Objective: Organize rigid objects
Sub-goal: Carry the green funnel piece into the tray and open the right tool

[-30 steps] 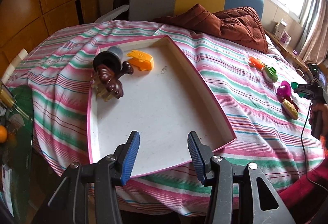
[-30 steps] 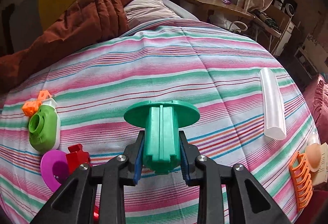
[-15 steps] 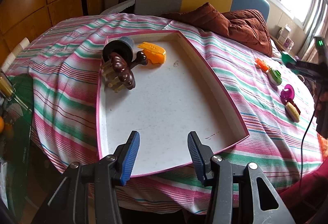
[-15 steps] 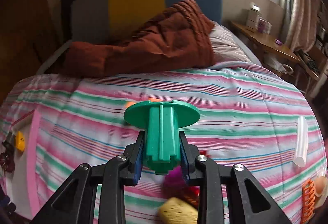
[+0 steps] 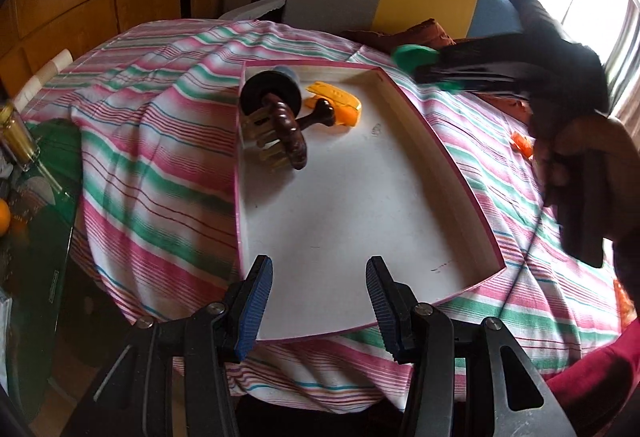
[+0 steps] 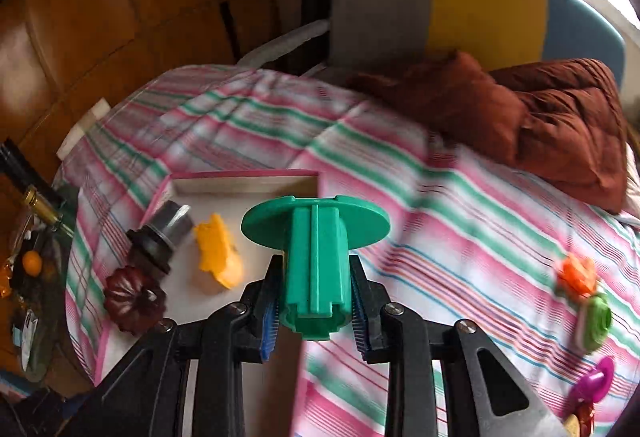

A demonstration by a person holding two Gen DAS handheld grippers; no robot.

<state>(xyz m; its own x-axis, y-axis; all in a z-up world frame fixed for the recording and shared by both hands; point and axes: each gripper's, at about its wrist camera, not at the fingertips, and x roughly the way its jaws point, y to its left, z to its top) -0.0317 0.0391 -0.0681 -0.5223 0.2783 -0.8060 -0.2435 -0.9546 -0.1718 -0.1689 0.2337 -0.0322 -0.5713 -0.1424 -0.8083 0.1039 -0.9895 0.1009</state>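
I grip the green spool (image 6: 316, 269) by its ribbed stem in my right gripper (image 6: 316, 311), pads pressed on both sides and the round flange pointing away from me — held that way so the flat disc can meet the tray floor first. It hangs in the air near the tray's (image 5: 436, 145) far right corner, not yet over the bare floor. My left gripper (image 5: 319, 299) stands part open with nothing between its pads, at the tray's near edge, perhaps to steady it. The brown comb (image 5: 290, 135), the dark jar (image 5: 270, 93) and the orange clip (image 5: 336, 101) crowd the far left corner, so most of the white floor is free. The raised pink rim is the edge to clear — I judge the spool must pass above it. Other toys lie well apart on the striped sheet (image 6: 460, 221).
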